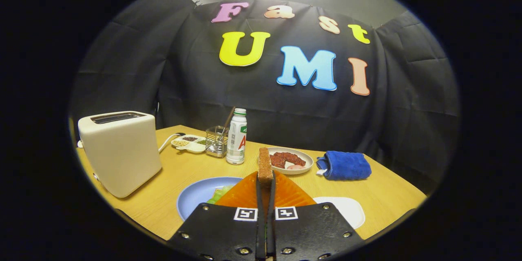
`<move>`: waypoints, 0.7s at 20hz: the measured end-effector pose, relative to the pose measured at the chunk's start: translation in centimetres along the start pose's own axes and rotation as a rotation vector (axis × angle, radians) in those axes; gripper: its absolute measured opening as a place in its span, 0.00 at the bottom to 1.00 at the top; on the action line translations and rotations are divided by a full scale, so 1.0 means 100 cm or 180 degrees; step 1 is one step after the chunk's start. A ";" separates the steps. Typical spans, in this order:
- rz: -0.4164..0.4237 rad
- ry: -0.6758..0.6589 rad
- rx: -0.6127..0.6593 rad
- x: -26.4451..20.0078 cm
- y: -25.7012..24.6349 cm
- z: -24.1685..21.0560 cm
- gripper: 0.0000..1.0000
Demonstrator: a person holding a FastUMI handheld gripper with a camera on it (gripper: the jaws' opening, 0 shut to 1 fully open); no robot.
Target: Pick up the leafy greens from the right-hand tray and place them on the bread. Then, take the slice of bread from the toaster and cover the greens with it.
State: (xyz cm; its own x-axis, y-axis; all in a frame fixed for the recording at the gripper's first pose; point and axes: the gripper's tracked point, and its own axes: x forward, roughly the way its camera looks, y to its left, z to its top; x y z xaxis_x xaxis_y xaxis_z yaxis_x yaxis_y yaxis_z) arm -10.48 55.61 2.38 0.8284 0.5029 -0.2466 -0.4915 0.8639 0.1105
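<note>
My claw point(265, 179) w/ bread slice point(265, 166) clamped upright.
Wooden surface point(185, 171): toaster point(120, 151) far side, blue plate point(195, 195) w/ leafy greens point(218, 195) under my fingers; black cloth wall behind.

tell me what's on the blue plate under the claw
Leafy greens lie on the blue plate, showing just beside the claw. The claw is shut on a bread slice held edge-on above the plate. The claw's body covers the rest, so any bread beneath the greens is hidden.
</note>
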 end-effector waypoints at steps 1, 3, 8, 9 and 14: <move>0.0049 0.0012 0.0068 0.000 0.005 -0.001 0.02; 0.0167 0.0066 0.0217 0.001 0.017 -0.004 0.02; 0.0433 0.0247 0.0464 0.002 0.043 -0.018 0.02; 0.0495 0.0313 0.0529 0.001 0.048 -0.023 0.02; 0.0710 0.0579 0.0781 0.000 0.067 -0.045 0.02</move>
State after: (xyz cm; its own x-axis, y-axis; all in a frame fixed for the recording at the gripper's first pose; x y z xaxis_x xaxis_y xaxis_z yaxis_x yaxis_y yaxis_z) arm -14.95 61.30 -1.22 0.6364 0.6849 -0.3549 -0.5571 0.7263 0.4027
